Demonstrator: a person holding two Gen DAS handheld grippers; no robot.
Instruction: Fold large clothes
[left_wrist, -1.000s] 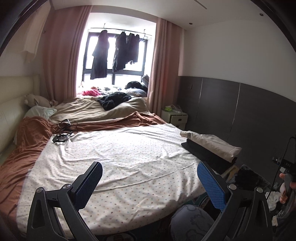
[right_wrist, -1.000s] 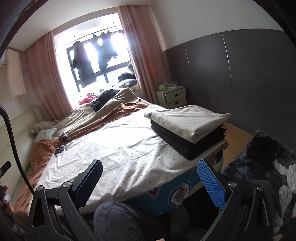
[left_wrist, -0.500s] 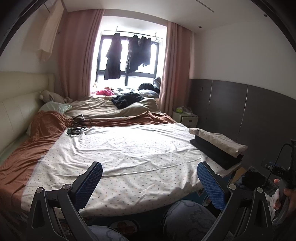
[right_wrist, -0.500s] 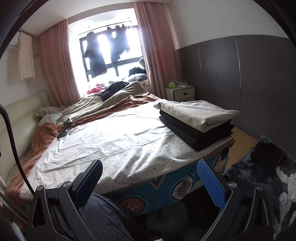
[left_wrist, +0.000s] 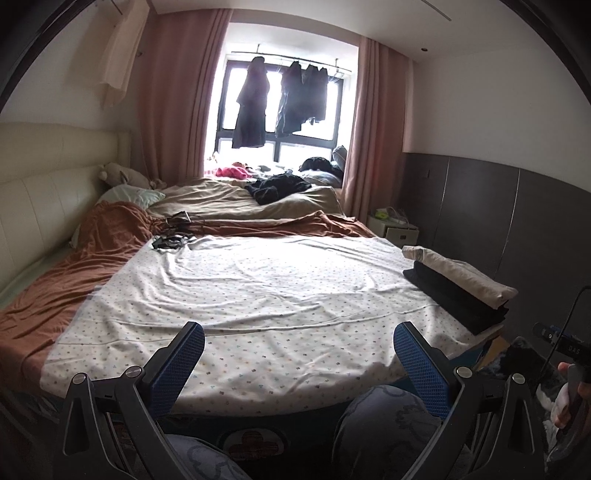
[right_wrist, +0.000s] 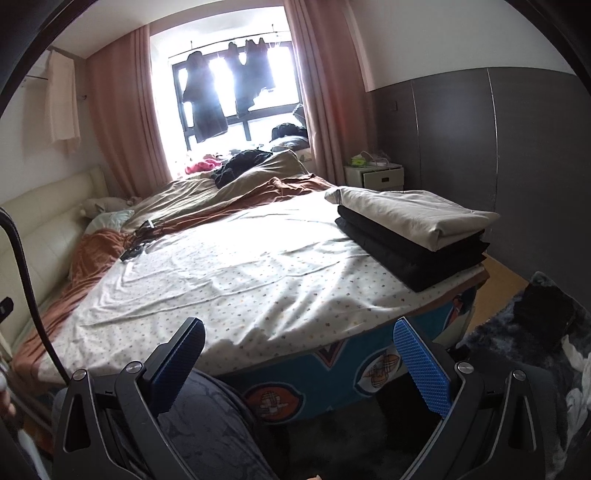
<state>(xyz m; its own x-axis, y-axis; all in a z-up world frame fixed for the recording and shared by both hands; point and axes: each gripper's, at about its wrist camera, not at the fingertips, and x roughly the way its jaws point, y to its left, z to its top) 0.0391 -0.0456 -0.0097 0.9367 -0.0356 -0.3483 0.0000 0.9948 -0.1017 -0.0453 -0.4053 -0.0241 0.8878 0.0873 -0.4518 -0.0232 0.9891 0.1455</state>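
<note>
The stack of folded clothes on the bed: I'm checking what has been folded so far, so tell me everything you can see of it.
The stack of folded clothes sits at the bed's right near corner, on the dotted white sheet. A beige garment, folded flat with a rounded fold edge, lies on top of black folded layers; how many cannot be told. The fabric looks soft and matte. The pile is neat and level, reaching close to the mattress edge. Neither gripper touches it.
</note>
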